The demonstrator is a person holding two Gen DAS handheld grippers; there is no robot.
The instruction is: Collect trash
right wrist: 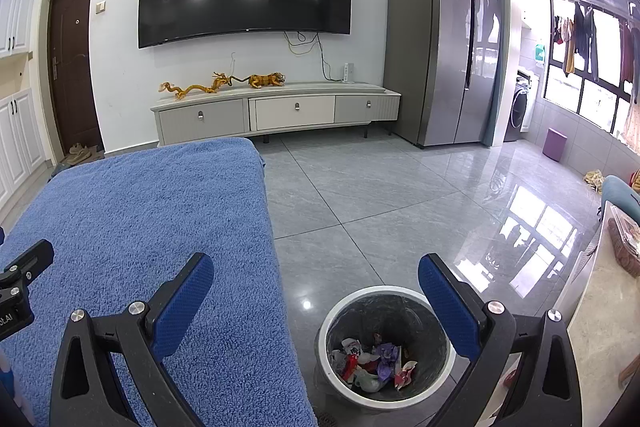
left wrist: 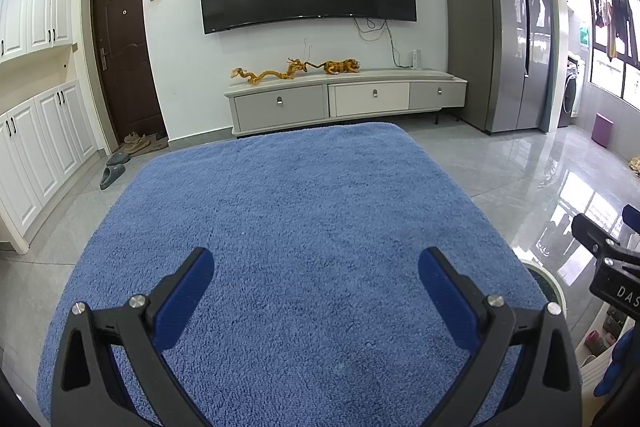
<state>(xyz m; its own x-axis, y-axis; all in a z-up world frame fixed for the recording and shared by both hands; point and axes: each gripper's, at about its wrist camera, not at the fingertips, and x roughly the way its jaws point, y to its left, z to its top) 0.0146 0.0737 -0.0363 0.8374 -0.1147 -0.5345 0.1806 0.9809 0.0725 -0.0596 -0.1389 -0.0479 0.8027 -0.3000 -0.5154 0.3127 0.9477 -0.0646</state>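
The left gripper (left wrist: 316,287) hangs over the fluffy blue towel-covered table (left wrist: 288,227), its blue-padded fingers spread wide with nothing between them. Just off the table's right edge, the round white bin with a dark liner (right wrist: 386,347) stands on the glossy grey tiled floor (right wrist: 380,195), holding crumpled wrappers in red, white and purple (right wrist: 374,361). The right gripper (right wrist: 316,287) hovers above that bin, fingers likewise apart and empty.

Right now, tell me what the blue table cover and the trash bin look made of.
Blue cover: looped terry-like cloth, matte, going by its nubby pile. Trash bin: probably smooth plastic with a white rim; dark, wrinkled lining looks like a thin plastic bag. Neither is certain.
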